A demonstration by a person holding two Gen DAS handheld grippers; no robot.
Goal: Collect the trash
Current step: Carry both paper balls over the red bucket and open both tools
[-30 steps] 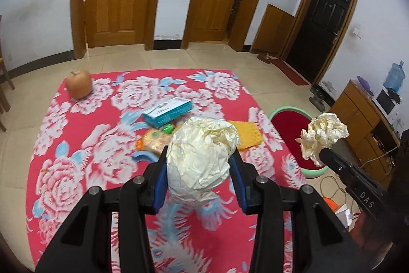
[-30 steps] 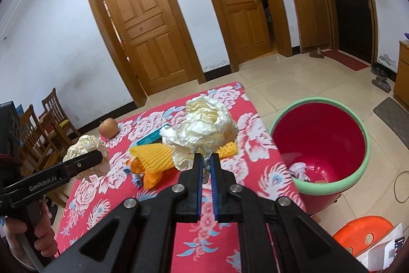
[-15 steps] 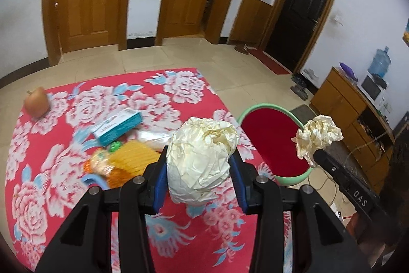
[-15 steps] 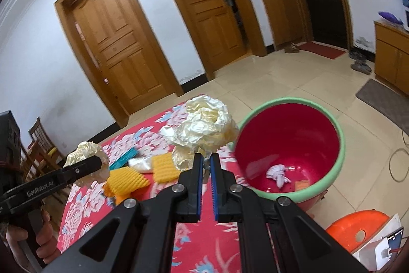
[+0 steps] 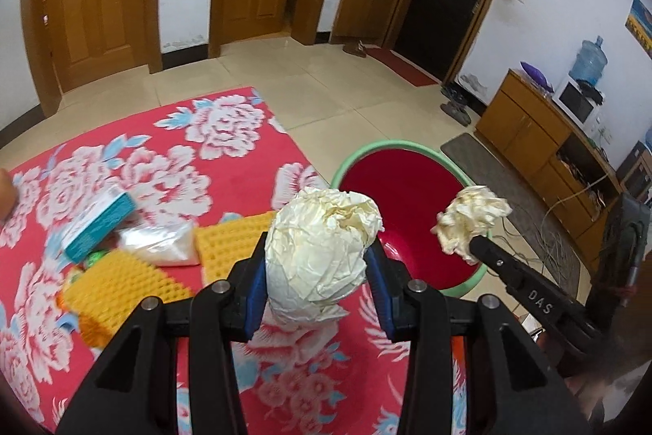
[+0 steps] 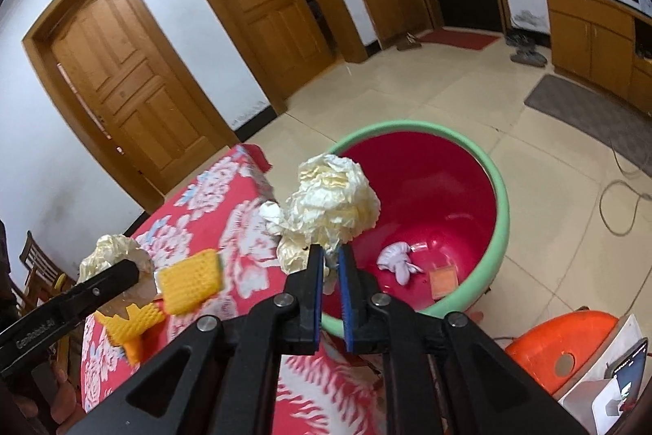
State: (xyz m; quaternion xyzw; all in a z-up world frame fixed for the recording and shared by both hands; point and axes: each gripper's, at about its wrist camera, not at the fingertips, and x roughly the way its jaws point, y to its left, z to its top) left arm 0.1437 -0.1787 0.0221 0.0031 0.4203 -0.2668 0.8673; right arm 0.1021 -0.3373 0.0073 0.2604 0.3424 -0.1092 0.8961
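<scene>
L tool (image 5: 318,272): clamped on crumpled paper ball (image 5: 322,251), over desk (image 5: 228,133) edge w/ red floral cloth. R tool (image 6: 330,263): jaws opening, tail of 2nd paper wad (image 6: 334,202) between pads, just at bin rim. Desk: yellow foam nets (image 5: 118,284), teal box (image 5: 100,223). Beyond: red bin (image 6: 503,215), green rim, scraps inside.

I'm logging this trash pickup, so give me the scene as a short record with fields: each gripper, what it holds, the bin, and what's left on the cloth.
left gripper: shut on a large crumpled cream paper ball
right gripper: jaws opening, a crumpled cream paper wad between them, over the bin
bin: red tub with green rim, holds a pale scrap
left on red floral cloth: yellow foam nets, teal box
</scene>
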